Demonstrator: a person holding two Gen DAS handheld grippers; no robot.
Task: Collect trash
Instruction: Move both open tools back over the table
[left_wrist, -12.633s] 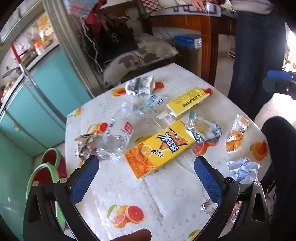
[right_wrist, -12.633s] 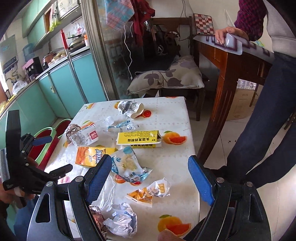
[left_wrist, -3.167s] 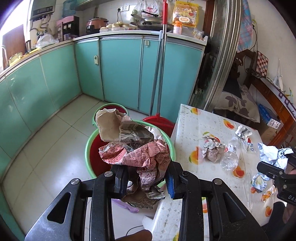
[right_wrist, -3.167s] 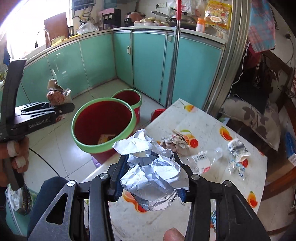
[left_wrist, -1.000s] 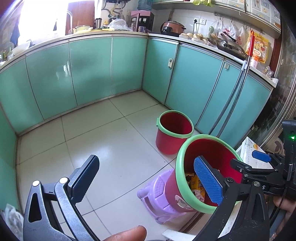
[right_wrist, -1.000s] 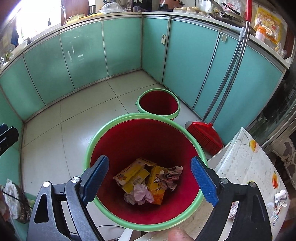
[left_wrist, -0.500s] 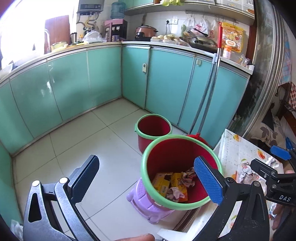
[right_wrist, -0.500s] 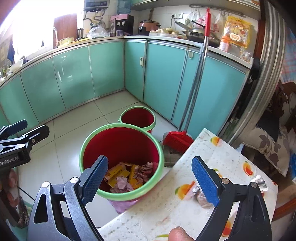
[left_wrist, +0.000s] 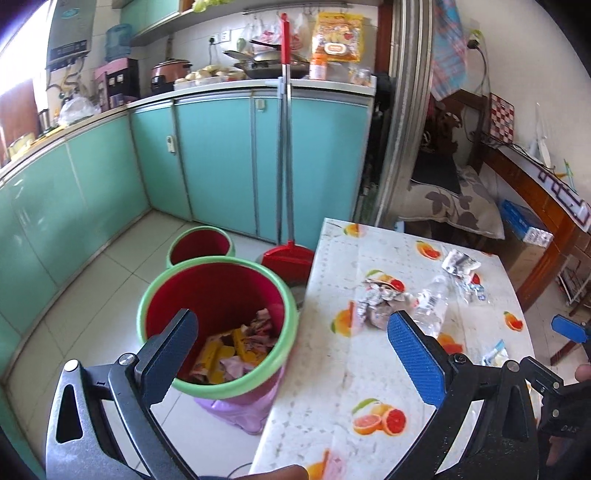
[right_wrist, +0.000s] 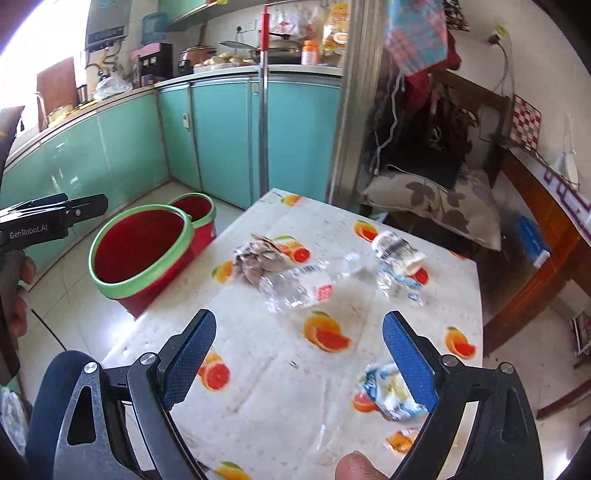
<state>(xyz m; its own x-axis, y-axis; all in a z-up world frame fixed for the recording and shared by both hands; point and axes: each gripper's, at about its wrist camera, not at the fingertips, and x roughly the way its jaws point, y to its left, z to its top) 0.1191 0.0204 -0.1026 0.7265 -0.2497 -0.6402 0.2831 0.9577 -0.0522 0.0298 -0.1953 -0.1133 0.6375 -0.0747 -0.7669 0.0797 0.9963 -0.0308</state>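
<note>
Trash, chiefly a crushed bottle (right_wrist: 306, 286) lying at twelve o'clock of the right gripper (right_wrist: 299, 358), is risking skidding off the slick tablecloth (right_wrist: 280, 369) while both grippers' jaws are gaping empty, left gripper (left_wrist: 291, 354) included.

We see teal kitchen cabinets (left_wrist: 218, 162) along the wall, a red broom (left_wrist: 286, 147) leaning upright against them, a rice cooker (left_wrist: 169, 74) on the counter, a leaf-patterned cushion (right_wrist: 436, 201) on a wooden chair, a blue box (left_wrist: 526, 223) beside a wooden desk (left_wrist: 535, 192)
</note>
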